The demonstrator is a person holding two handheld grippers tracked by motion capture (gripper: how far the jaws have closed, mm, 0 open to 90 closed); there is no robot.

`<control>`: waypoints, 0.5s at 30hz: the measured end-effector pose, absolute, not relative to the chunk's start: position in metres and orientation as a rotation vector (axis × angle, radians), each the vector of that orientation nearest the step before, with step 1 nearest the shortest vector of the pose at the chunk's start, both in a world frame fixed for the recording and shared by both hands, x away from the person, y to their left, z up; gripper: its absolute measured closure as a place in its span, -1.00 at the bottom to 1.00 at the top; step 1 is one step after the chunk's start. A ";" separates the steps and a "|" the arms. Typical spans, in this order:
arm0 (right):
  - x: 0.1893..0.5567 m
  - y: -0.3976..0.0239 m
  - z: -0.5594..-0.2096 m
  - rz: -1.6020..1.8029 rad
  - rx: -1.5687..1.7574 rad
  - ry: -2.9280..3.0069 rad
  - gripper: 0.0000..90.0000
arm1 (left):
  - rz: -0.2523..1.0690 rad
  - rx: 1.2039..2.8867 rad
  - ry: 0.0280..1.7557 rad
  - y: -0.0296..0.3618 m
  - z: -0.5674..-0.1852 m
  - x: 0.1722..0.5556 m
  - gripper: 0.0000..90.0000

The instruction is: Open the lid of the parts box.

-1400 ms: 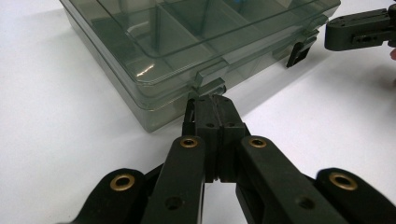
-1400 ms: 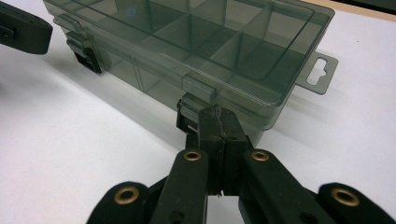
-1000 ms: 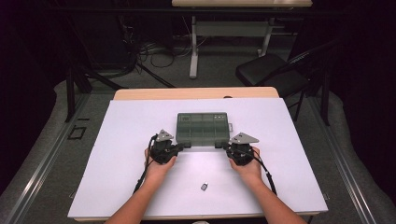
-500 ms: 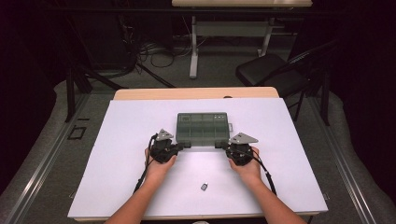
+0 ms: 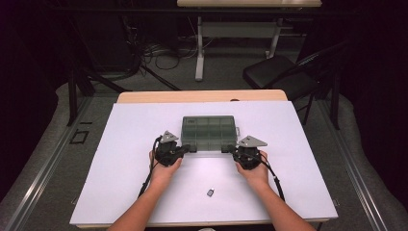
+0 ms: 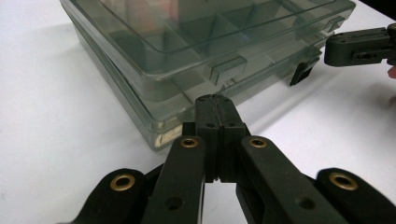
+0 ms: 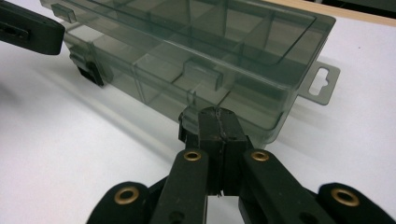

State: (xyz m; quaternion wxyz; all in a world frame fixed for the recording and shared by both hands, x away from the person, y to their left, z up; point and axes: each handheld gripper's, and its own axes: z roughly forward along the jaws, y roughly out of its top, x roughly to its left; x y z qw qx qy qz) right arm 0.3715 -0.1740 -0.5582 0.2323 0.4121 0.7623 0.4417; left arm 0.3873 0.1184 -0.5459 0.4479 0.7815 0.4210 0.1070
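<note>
Smoky plastic organizer box (image 5: 209, 132) lies lid-closed mid-surface (image 5: 130, 192) | left claw (image 6: 215, 103) fully closed, empty, tip at near-left corner | right claw (image 7: 219, 116) same at near-right corner | likely bracing the box for its front latches (image 6: 227, 70)

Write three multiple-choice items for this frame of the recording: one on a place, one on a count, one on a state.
1. Where does the small dark object lie?
A. inside the box
B. on the white table, nearer the person than the box
C. on the chair

2. How many latch tabs show on the front of the compartment box?
A. two
B. four
C. none

3. How do the jaws of the left gripper and the right gripper stand?
A. both wide open
B. both shut
C. one open, one shut

Answers: 1 B, it sits on the table between the forearms; 2 A, each gripper view shows two tabs; 3 B, in each gripper view the pads meet with nothing between them.
</note>
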 end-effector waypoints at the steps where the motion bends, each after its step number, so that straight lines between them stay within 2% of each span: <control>1: 0.372 -0.174 -0.557 1.219 1.141 2.088 1.00 | 0.271 1.928 1.045 0.118 -0.545 0.388 1.00; 15: 0.380 -0.184 -0.543 1.264 1.196 2.015 1.00 | 0.288 1.899 1.077 0.125 -0.534 0.394 1.00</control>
